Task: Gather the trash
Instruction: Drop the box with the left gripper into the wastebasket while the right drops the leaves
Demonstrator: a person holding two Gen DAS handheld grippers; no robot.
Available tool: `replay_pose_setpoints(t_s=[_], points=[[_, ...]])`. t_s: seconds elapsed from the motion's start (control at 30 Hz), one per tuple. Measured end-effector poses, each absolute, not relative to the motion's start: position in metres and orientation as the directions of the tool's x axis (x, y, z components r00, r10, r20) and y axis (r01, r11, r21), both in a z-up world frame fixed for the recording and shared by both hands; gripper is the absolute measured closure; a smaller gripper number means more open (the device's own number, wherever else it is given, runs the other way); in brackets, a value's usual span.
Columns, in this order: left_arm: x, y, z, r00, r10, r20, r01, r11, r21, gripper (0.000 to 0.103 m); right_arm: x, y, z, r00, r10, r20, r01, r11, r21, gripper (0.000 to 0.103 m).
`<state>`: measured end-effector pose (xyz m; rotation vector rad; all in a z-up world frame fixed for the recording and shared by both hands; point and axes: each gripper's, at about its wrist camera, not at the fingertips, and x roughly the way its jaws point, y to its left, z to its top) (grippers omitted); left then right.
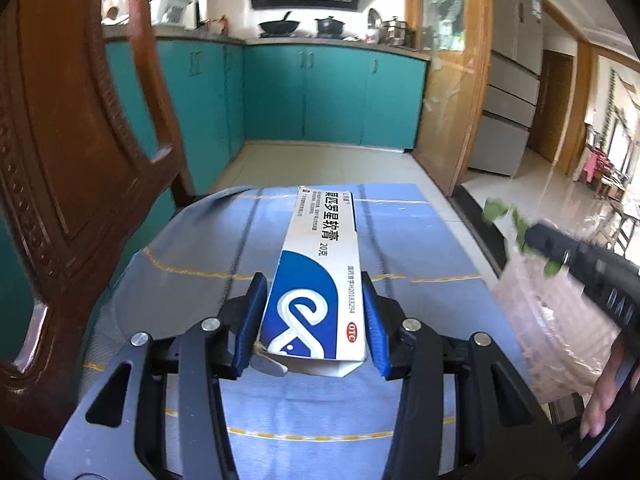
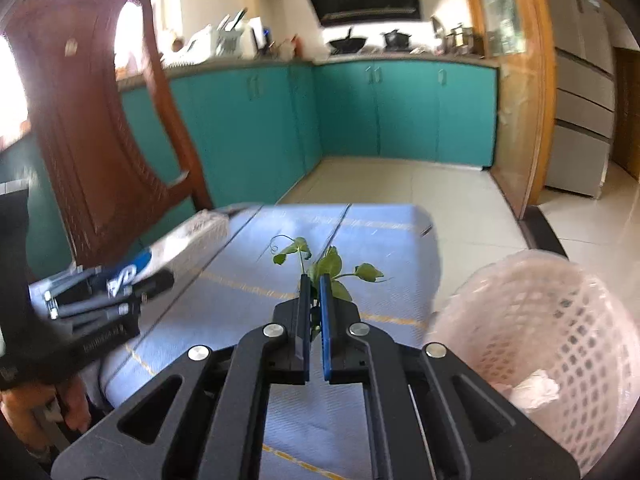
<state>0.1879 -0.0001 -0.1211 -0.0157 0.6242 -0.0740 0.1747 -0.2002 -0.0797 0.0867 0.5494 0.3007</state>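
My left gripper [image 1: 314,292] is shut on a white and blue ointment box [image 1: 316,264], held above the blue tablecloth [image 1: 200,264]; the box sticks out forward between the blue pads. In the right wrist view the left gripper [image 2: 120,292] and its box [image 2: 168,248] show blurred at the left. My right gripper [image 2: 315,280] is shut on a green leafy sprig [image 2: 328,266], held above the cloth. In the left wrist view the right gripper [image 1: 532,236] shows at the right edge with the sprig [image 1: 500,212]. A pink perforated basket [image 2: 560,320] stands right of it with white paper [image 2: 534,390] inside.
A carved brown wooden chair [image 1: 68,152] stands at the table's left. Teal kitchen cabinets [image 1: 320,92] and a tiled floor [image 1: 328,164] lie beyond the table's far edge. A grey fridge [image 1: 512,92] stands at the right. The basket [image 1: 552,328] hangs over the table's right edge.
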Motion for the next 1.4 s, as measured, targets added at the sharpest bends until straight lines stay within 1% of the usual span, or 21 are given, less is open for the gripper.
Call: replay_pose_setpoints(t_s=[0.13,0.3,0.43,0.63,0.77,0.93,1.0,1.03,1.07,1.13,1.23,1.27,1.3,1.33,1.37,1.4], points=[[0.185,-0.023,-0.120,0.808,-0.117,-0.577,0.120,0.992,-0.033,0.056,0.165,-0.243,-0.070,0.846,0.243,-0.475,-0.169,0.966,0.194,0.098],[0.176,-0.057,-0.113,0.796,-0.240,-0.556,0.227,0.969,-0.094,0.056,0.141,-0.300,-0.063,0.879,0.153,-0.453,-0.048,0.971,0.235,0.098],[0.170,-0.093,-0.109,0.770,-0.332,-0.544,0.313,0.941,-0.131,0.056,0.128,-0.334,-0.067,0.880,0.092,-0.466,0.032,0.967,0.251,0.098],[0.160,-0.154,-0.110,0.715,-0.444,-0.541,0.442,0.886,-0.142,0.056,0.112,-0.368,-0.077,0.867,0.045,-0.496,0.110,0.954,0.278,0.098],[0.157,-0.187,-0.118,0.683,-0.472,-0.557,0.492,0.861,-0.127,0.056,0.110,-0.378,-0.080,0.858,0.031,-0.513,0.132,0.952,0.278,0.098],[0.157,-0.211,-0.129,0.660,-0.473,-0.583,0.510,0.852,-0.115,0.055,0.111,-0.381,-0.087,0.840,0.031,-0.542,0.140,0.952,0.271,0.098],[0.158,-0.220,-0.130,0.669,-0.461,-0.583,0.509,0.856,-0.092,0.050,0.112,-0.380,-0.089,0.834,0.033,-0.550,0.139,0.954,0.267,0.098],[0.157,-0.223,-0.129,0.676,-0.453,-0.582,0.506,0.859,-0.080,0.037,0.112,-0.381,-0.090,0.831,0.034,-0.556,0.140,0.954,0.266,0.098],[0.156,-0.222,-0.129,0.688,-0.441,-0.577,0.498,0.865,-0.066,0.027,0.111,-0.383,-0.091,0.828,0.035,-0.559,0.140,0.954,0.266,0.098],[0.154,-0.219,-0.128,0.700,-0.434,-0.566,0.490,0.870,-0.060,0.025,0.112,-0.384,-0.093,0.822,0.038,-0.569,0.144,0.952,0.271,0.098],[0.154,-0.210,-0.124,0.726,-0.403,-0.557,0.459,0.887,-0.045,0.025,0.115,-0.384,-0.096,0.810,0.060,-0.583,0.141,0.946,0.293,0.096],[0.154,-0.204,-0.123,0.739,-0.387,-0.551,0.439,0.898,-0.041,0.024,0.116,-0.383,-0.097,0.806,0.068,-0.588,0.138,0.945,0.298,0.091],[0.155,-0.198,-0.121,0.747,-0.378,-0.548,0.425,0.904,-0.044,0.024,0.118,-0.381,-0.098,0.798,0.074,-0.597,0.136,0.944,0.299,0.077],[0.157,-0.188,-0.119,0.756,-0.364,-0.544,0.400,0.915,-0.056,0.023,0.119,-0.380,-0.099,0.796,0.074,-0.601,0.138,0.944,0.299,0.068],[0.159,-0.181,-0.117,0.759,-0.358,-0.545,0.386,0.920,-0.066,0.023,0.119,-0.378,-0.098,0.799,0.070,-0.598,0.141,0.944,0.298,0.049],[0.162,-0.173,-0.116,0.761,-0.352,-0.545,0.370,0.925,-0.081,0.022,0.117,-0.378,-0.097,0.805,0.067,-0.590,0.140,0.944,0.298,0.045]])
